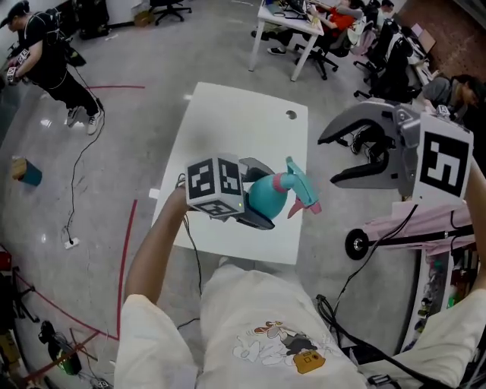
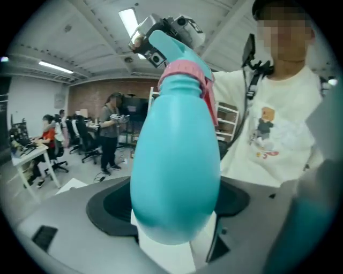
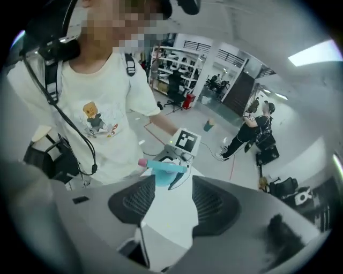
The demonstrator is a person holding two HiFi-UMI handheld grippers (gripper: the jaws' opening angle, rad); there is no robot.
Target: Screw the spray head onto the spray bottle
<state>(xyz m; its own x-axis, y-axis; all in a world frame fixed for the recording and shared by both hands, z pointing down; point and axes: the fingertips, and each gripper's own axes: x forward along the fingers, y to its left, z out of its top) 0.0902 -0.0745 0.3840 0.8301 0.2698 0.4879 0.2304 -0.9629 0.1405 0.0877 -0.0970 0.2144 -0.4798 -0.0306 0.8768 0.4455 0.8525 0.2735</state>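
A teal spray bottle [image 1: 266, 196] hangs over the white table [image 1: 235, 121], tilted with its neck to the right. Its teal spray head [image 1: 302, 186] with a pink collar sits on the neck. My left gripper [image 1: 260, 194] is shut on the bottle's body; in the left gripper view the bottle [image 2: 177, 166] fills the gap between the jaws, with the spray head [image 2: 179, 51] at the top. My right gripper [image 1: 339, 154] is held up to the right of the bottle, open and empty. In the right gripper view the spray head [image 3: 163, 168] shows beyond the open jaws.
The table has a small hole [image 1: 291, 115] near its far right corner. A cart with a wheel [image 1: 357, 243] stands to the right. Red tape and cables lie on the floor at left. People sit at desks [image 1: 292, 23] at the back, and one person [image 1: 45, 57] stands far left.
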